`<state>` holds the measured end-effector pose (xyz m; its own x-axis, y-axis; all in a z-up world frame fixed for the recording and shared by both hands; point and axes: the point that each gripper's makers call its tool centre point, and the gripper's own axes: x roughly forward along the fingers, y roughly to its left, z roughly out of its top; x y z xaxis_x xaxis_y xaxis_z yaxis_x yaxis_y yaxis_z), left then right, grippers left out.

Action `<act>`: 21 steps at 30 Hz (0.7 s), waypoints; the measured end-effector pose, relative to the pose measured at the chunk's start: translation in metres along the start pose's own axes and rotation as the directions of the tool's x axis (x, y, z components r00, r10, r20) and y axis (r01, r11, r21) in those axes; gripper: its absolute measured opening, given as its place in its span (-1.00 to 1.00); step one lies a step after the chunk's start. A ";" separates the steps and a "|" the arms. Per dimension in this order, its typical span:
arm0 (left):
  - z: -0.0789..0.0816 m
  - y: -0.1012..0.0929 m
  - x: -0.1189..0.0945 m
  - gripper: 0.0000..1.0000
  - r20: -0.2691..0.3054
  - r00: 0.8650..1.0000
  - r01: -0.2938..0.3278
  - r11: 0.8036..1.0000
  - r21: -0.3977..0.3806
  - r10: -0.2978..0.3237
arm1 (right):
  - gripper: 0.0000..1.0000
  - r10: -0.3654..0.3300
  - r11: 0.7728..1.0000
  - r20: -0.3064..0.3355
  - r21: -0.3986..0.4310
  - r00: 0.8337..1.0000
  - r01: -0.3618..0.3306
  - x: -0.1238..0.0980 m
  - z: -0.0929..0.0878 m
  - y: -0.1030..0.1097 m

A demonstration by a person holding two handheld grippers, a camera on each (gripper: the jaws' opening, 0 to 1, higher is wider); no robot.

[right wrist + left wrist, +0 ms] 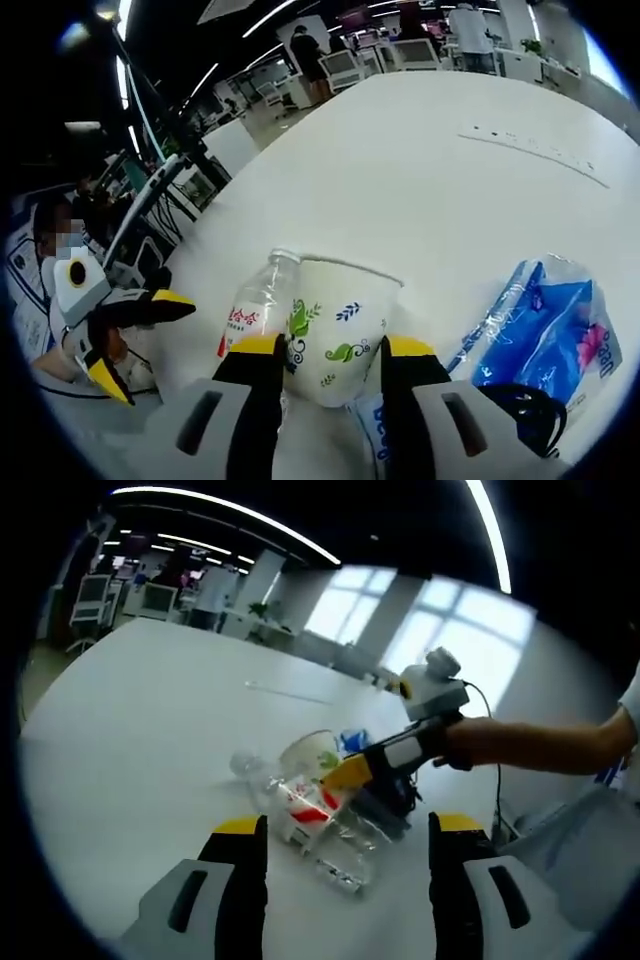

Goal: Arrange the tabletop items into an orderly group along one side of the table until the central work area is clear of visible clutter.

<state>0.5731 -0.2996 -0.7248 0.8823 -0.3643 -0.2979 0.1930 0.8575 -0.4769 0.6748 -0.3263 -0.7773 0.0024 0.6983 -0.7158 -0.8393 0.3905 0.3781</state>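
Note:
A white paper cup (335, 320) with a green leaf print stands between the jaws of my right gripper (333, 347), which is shut on its sides. In the left gripper view the same cup (312, 757) looks tilted, with the right gripper (350, 772) reaching in from the right. A clear plastic bottle (325, 830) with a red label lies on the white table (140, 740) just past my open left gripper (350, 823). The bottle (255, 305) touches the cup's left side. A blue tissue pack (545, 320) lies right of the cup. My left gripper (148, 343) hangs open at the left.
A thin clear strip (535, 150) lies farther out on the table. A dark object (520, 405) sits near the tissue pack. A person's arm (530, 745) comes in from the right. Office chairs (90, 605), desks and people stand beyond the table's far edge.

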 end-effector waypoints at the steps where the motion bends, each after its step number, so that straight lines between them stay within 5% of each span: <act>1: 0.002 0.001 0.002 0.24 0.000 1.000 0.000 1.000 -0.003 0.000 | -0.30 0.002 1.000 0.009 -0.001 1.000 -0.002 -0.001 0.001 0.000; 10: 0.023 0.008 0.021 0.24 0.016 1.000 0.014 1.000 0.004 -0.014 | -0.31 0.004 1.000 0.035 -0.020 0.999 -0.003 -0.005 -0.002 0.003; 21: 0.034 0.025 0.059 0.22 -0.006 1.000 0.015 0.993 -0.118 -0.016 | -0.30 0.013 0.999 0.073 -0.053 0.997 -0.009 -0.006 -0.006 0.005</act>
<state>0.6447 -0.2877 -0.7266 0.8766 -0.3799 -0.2955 0.1542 0.8034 -0.5752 0.6676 -0.3321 -0.7746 0.0314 0.7454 -0.6659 -0.8670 0.3518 0.3528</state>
